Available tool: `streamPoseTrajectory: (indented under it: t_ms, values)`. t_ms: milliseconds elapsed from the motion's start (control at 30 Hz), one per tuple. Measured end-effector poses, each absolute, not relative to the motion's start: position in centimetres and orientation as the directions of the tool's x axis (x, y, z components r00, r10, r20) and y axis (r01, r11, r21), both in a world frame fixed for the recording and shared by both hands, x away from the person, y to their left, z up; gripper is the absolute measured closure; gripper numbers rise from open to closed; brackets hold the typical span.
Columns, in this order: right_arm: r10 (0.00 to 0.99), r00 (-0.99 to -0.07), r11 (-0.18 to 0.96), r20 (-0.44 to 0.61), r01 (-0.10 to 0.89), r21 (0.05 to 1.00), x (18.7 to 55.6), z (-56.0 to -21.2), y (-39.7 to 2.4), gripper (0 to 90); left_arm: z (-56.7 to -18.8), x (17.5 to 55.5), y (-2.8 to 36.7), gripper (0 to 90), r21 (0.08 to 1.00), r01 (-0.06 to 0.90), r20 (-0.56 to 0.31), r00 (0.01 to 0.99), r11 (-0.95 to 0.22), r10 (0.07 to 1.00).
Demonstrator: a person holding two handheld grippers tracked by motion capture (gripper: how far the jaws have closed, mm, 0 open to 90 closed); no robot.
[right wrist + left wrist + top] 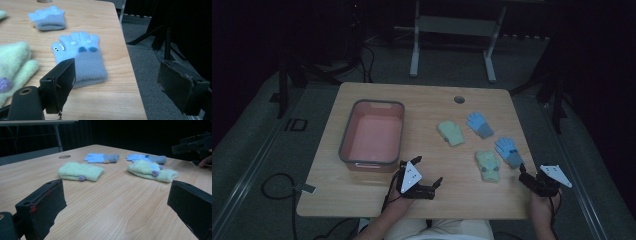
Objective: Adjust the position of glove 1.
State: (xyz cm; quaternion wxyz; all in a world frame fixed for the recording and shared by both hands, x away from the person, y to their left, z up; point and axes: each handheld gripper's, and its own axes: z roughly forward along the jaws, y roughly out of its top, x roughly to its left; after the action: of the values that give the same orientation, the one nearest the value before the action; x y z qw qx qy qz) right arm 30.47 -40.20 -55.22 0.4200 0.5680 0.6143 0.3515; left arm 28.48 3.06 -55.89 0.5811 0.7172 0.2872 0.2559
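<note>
Two pale green mittens (451, 133) (488, 165) and two blue gloves (480, 124) (509, 151) lie flat on the right half of the wooden table (427, 100). My left gripper (429, 172) rests low near the front edge, pointing right toward them, open with nothing between its fingers. In the left gripper view its jaws stand wide before the green mittens (81, 171) (151, 171) and the blue gloves (101, 158) (146, 158). My right gripper (524, 176) hovers at the front right corner, open and empty. The nearer blue glove (81, 57) lies just ahead of its left jaw.
A pink bin with a grey rim (346, 135) stands on the table's left half, empty inside. A round cable hole (459, 99) sits near the far edge. The table's right edge (127, 65) drops to grey floor. Dark stands and a metal frame (452, 30) surround the table.
</note>
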Motion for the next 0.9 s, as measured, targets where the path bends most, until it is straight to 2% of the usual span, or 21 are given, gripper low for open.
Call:
streamPoseTrajectory:
  t_ms: [433,567,667,767,900]
  values:
    - [0.991,0.037,0.102,-0.130,0.426,0.899,30.6,-55.2,-40.3,12.8,-55.9,28.5,3.1,1.2,0.980,0.116,0.032,0.705,-0.159,0.709]
    - [0.993,0.038,0.079,-0.110,0.479,0.874,31.0,-55.0,-40.6,12.0,-55.9,28.5,3.1,1.2,0.981,0.117,0.030,0.705,-0.157,0.708]
    - [0.992,0.057,0.073,-0.114,0.477,0.876,30.8,-54.4,-40.7,12.0,-55.9,28.5,3.1,1.2,0.981,0.115,0.031,0.706,-0.158,0.707]
    - [0.984,0.091,0.095,-0.154,0.462,0.882,30.5,-53.2,-40.4,16.1,-55.9,28.5,3.1,1.2,0.981,0.115,0.031,0.707,-0.158,0.707]
    - [0.999,-0.007,0.033,-0.034,0.505,0.862,30.7,-51.7,-40.5,18.5,-55.9,28.5,3.1,1.2,0.981,0.115,0.031,0.707,-0.158,0.707]
